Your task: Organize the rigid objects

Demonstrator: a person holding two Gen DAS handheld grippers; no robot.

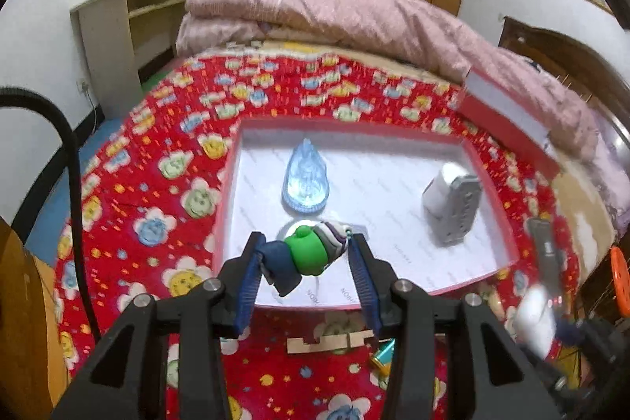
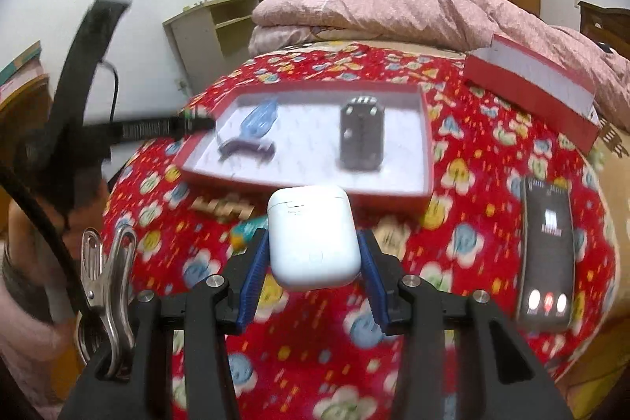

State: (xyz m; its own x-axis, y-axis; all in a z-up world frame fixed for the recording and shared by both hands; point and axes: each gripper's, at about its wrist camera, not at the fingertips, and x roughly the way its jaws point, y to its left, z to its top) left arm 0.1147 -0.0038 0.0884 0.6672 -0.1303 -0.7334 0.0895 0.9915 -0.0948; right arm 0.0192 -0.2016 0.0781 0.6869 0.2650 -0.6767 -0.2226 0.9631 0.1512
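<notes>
The small clay figure [image 1: 305,256], with a navy body, a green middle and a striped grey-and-purple end, is pinched between the blue pads of the left tool [image 1: 303,254], held just above the near part of the red shallow box [image 1: 226,160] and its white floor. Inside that box a clear blue teardrop-shaped ornament [image 1: 306,180] sits toward the far left, and a grey-and-white block-shaped gadget [image 1: 453,203] lies toward the right, well apart from the ornament. The right tool [image 2: 313,254] is clamped on a white earbud case [image 2: 313,237], its fingers touching the case on both sides, held over the bedspread in front of the box's near wall. Just beside that near wall, on the red flower-print bedspread [image 2: 464,160], lie a notched wooden piece [image 1: 330,341] and a teal-and-gold object [image 1: 384,357] too blurred to name. A black phone [image 2: 547,254] with a lit screen lies on the bedspread to the right of the box. The box's red lid [image 2: 531,85] rests farther back on the right, against a folded pink quilt [image 1: 334,14]. A metal clip [image 2: 108,298] is fixed to the right tool's frame.
</notes>
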